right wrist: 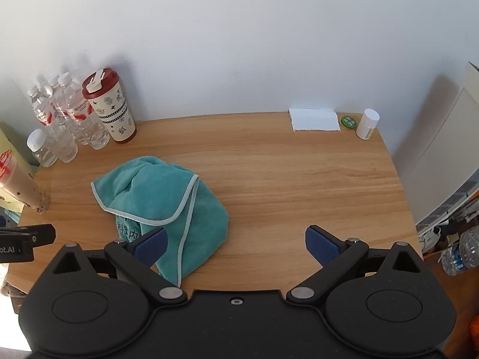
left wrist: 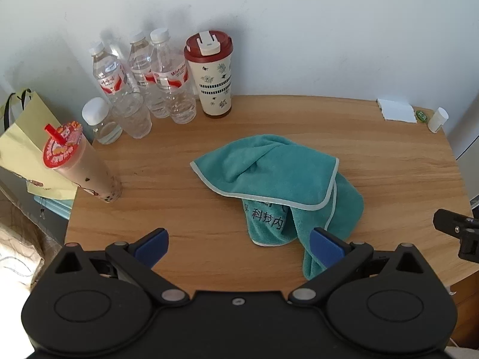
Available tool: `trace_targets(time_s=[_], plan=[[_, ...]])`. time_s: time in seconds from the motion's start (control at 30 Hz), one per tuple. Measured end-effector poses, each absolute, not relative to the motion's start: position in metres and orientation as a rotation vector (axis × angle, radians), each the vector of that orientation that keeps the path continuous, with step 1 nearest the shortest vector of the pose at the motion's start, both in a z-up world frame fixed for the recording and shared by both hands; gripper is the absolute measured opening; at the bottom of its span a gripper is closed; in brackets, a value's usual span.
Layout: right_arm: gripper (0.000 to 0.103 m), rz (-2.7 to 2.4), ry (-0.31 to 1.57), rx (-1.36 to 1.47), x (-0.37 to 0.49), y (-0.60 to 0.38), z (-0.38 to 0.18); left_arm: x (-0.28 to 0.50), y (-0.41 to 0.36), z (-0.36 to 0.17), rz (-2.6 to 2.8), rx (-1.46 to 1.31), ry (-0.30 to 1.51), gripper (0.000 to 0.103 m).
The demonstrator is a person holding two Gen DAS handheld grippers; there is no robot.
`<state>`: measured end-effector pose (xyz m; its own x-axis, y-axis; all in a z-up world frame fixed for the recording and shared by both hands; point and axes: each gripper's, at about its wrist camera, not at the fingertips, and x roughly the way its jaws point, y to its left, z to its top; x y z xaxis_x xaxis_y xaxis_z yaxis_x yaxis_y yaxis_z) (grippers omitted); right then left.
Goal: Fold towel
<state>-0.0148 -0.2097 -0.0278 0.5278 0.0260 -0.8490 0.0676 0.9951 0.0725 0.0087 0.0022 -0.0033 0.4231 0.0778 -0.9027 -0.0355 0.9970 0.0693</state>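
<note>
A teal towel (left wrist: 278, 185) with a pale trim lies crumpled on the wooden table (left wrist: 185, 215), one flap folded over dark printed characters. My left gripper (left wrist: 239, 246) hovers open in front of it, its right blue pad (left wrist: 324, 246) over the towel's near end. In the right wrist view the same towel (right wrist: 161, 200) lies to the left, and my right gripper (right wrist: 236, 243) stands open with bare table between its pads; its left pad (right wrist: 151, 246) overlaps the towel's near edge. Neither gripper holds anything.
Several water bottles (left wrist: 167, 74) and a red-lidded tumbler (left wrist: 214, 74) stand at the back left by the wall. A milk tea cup (left wrist: 83, 164) leans at the left edge. A white napkin (right wrist: 314, 119), green cap (right wrist: 348, 121) and small white bottle (right wrist: 367, 124) sit back right.
</note>
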Motion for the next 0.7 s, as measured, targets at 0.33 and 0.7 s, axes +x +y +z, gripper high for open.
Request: trace_targets(time_s=[0.33,0.7], plan=[[0.101,-0.013,1.026,0.112,-0.012,-0.209,-0.031,0.016,0.012,-0.01,0.08,0.008,1.164,0.103],[0.094,0.065,1.039,0.09,-0.008,-0.207,-0.046,0.029,0.017,-0.015,0.026,0.009,1.101,0.103]])
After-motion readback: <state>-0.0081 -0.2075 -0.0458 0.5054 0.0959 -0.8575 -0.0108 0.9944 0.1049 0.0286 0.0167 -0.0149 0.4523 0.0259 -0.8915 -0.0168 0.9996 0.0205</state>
